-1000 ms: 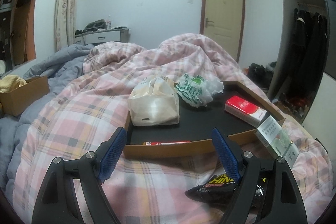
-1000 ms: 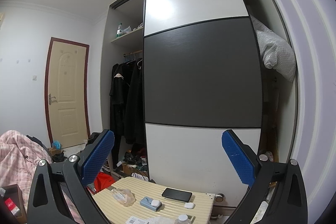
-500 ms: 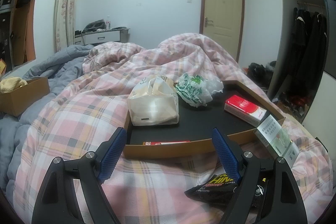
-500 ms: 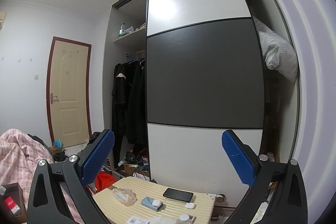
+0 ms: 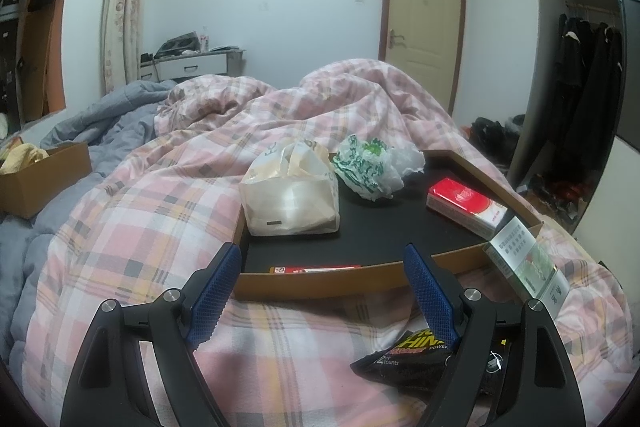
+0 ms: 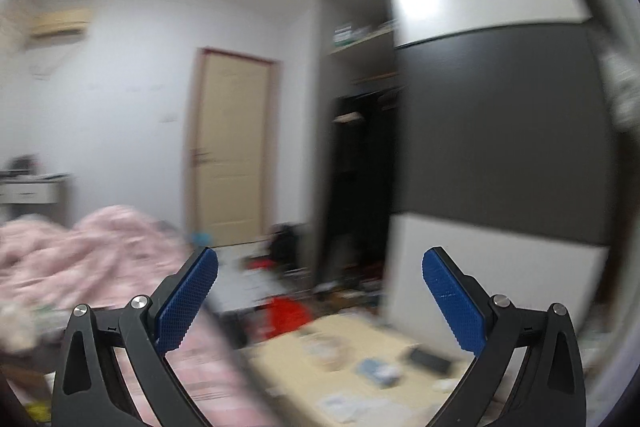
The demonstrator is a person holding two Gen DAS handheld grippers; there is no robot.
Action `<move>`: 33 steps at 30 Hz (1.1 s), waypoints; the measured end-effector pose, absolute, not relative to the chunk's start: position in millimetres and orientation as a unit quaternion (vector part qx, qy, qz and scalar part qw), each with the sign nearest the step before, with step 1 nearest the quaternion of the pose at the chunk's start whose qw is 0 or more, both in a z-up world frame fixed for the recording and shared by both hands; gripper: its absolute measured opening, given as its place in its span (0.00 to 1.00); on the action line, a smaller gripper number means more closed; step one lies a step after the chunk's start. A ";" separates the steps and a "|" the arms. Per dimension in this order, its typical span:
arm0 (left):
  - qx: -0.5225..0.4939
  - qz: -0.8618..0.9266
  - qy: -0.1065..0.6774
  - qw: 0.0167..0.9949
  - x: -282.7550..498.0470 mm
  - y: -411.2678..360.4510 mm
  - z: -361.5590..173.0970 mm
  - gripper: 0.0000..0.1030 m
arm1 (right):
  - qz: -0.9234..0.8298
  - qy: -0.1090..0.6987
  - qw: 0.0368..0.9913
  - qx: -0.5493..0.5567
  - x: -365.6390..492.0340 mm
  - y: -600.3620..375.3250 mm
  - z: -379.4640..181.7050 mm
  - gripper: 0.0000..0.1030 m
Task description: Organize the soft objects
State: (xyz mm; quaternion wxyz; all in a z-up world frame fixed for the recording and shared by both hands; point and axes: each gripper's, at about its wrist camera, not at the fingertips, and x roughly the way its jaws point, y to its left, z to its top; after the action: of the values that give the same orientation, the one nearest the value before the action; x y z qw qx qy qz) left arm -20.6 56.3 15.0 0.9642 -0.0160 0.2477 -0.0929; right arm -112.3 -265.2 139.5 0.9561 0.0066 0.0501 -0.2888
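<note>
snack bag (image 5: pixel 416 357), the black one, lies on the pink blanket (image 5: pixel 168 219) just below and a bit to the right of my left gripper (image 5: pixel 322 291). its right finger (image 5: pixel 430 297) covers part of the bag. the bag's long side runs left to right, so i think i would dip down and to the right to get my fingers on each side of it. my left gripper is wide apart and holds nothing. past it is the tray (image 5: pixel 360 277), with a white bag (image 5: pixel 290 195), a green and white bag (image 5: pixel 366 167) and a red box (image 5: pixel 464 203) inside. a pale box (image 5: pixel 528 269) leans on the tray's right corner. my right gripper (image 6: pixel 320 301) is wide apart too, holding nothing, and looks at the wardrobe (image 6: pixel 500 131) in a blurry view. so my left gripper is much nearer to the soft things.
</note>
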 end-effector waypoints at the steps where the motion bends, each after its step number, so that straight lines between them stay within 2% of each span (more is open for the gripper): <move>1: -0.018 -0.094 0.249 0.964 -19.8 57.1 14.7 0.79 | -0.247 0.069 0.967 0.016 -96.6 -257.5 130.7 0.99; 5: -0.027 -0.098 0.257 0.961 -15.5 60.2 12.7 0.79 | -0.129 0.144 0.981 -0.014 -39.2 -208.8 92.8 0.99; 9: -0.038 -0.100 0.267 0.958 -10.1 63.1 10.5 0.79 | -0.033 0.162 0.986 0.004 -10.5 -177.8 54.6 0.99; 13: -0.043 -0.104 0.273 0.955 -8.0 65.1 9.3 0.79 | -0.004 0.227 0.974 -0.018 18.7 -159.8 28.5 0.99; 27: -0.046 -0.109 0.279 0.953 -4.3 65.1 8.1 0.79 | 0.017 0.279 0.959 0.040 33.9 -176.6 6.9 0.99; 33: -0.046 -0.110 0.283 0.952 -2.9 64.5 6.5 0.79 | 0.012 0.300 0.954 0.023 39.4 -170.1 1.4 0.99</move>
State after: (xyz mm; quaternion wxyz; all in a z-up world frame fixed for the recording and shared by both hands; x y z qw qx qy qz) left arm -2.9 64.5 6.5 0.9517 -0.0460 0.2828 -0.1105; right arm 39.4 -170.1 1.4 0.9536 0.0231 0.3000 0.0121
